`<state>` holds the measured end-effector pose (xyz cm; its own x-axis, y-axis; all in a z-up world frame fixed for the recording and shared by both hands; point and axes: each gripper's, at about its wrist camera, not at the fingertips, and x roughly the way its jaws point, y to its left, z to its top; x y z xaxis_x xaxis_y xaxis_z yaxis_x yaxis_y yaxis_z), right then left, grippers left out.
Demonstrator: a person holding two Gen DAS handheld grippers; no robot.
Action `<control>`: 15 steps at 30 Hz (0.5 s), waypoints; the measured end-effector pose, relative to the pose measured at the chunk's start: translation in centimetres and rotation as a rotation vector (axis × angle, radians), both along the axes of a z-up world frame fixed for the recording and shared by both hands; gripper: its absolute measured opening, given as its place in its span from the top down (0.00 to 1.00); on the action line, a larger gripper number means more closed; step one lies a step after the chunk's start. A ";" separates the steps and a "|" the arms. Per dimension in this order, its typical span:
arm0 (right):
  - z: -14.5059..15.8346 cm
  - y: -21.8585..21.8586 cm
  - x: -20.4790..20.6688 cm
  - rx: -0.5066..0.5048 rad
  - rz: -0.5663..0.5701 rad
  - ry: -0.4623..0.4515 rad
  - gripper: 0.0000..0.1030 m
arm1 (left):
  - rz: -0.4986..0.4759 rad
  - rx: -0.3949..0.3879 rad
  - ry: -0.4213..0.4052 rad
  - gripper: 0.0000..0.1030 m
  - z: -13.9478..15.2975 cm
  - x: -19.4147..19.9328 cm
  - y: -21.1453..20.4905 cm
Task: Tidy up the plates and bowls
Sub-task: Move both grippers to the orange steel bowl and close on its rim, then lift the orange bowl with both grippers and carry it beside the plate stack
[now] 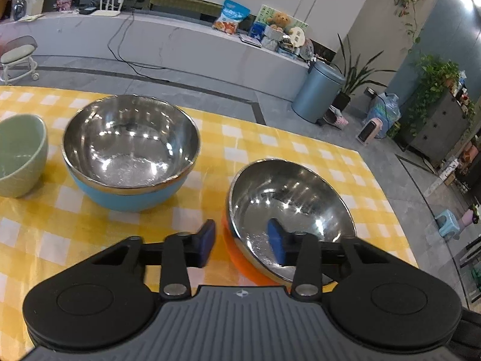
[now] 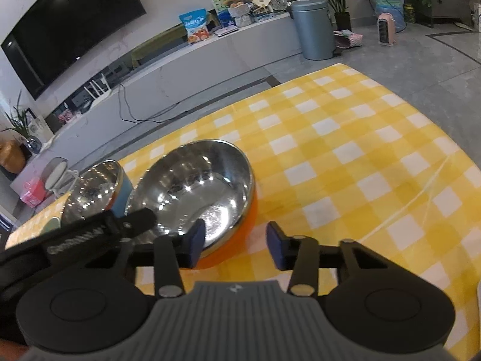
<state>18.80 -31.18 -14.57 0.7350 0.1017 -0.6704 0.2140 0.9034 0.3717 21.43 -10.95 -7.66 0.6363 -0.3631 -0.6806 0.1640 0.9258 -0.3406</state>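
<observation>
A yellow checked tabletop (image 1: pixel 270 138) is seen from both wrist views. On it, furthest left in the left wrist view, a green bowl (image 1: pixel 21 156) is cut by the frame edge; just beside it stands a blue bowl (image 1: pixel 129 153) with a steel lining. Nearer the tabletop's right edge, an orange bowl (image 1: pixel 288 207), also steel-lined, is tilted. The left tongs (image 1: pixel 245 242) are set astride its near rim, partly open, one pad outside the wall and one inside; pressing contact cannot be told. In the right wrist view, the right tongs (image 2: pixel 236 245) are likewise partly open astride the orange bowl's (image 2: pixel 207 201) rim, with a clear gap at the outer pad.
</observation>
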 end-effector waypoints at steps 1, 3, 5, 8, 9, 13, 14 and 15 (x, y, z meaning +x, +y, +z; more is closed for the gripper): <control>0.0 0.1 0.0 0.000 0.006 -0.006 0.71 | -0.004 0.000 0.001 0.69 0.0 0.0 -0.1; 0.2 0.3 -0.1 -0.007 0.011 -0.009 0.74 | -0.003 0.010 -0.002 0.74 0.0 -0.1 -0.2; 0.3 0.4 -0.2 -0.012 0.010 -0.012 0.75 | 0.001 0.030 -0.006 0.79 0.1 -0.2 -0.3; 0.4 0.3 -0.4 -0.009 0.009 -0.010 0.79 | -0.001 0.041 -0.004 0.82 0.2 -0.4 -0.2; 0.5 0.3 -0.4 -0.008 0.011 -0.006 0.80 | 0.000 0.041 -0.002 0.82 0.3 -0.5 -0.2; 0.8 0.0 -0.9 0.018 0.021 0.019 0.81 | -0.003 0.037 0.000 0.82 0.6 -0.9 0.2; 0.8 -0.1 -1.2 0.023 0.023 0.025 0.82 | -0.002 0.034 0.001 0.82 0.7 -1.1 0.4; 0.9 -0.1 -1.4 0.027 0.026 0.027 0.83 | -0.002 0.034 0.005 0.82 0.9 -1.4 0.5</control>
<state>17.36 -31.30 -13.64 0.7134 0.1388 -0.6869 0.2010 0.8984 0.3904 20.00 -10.42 -6.79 0.6326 -0.3404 -0.6957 0.1639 0.9367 -0.3093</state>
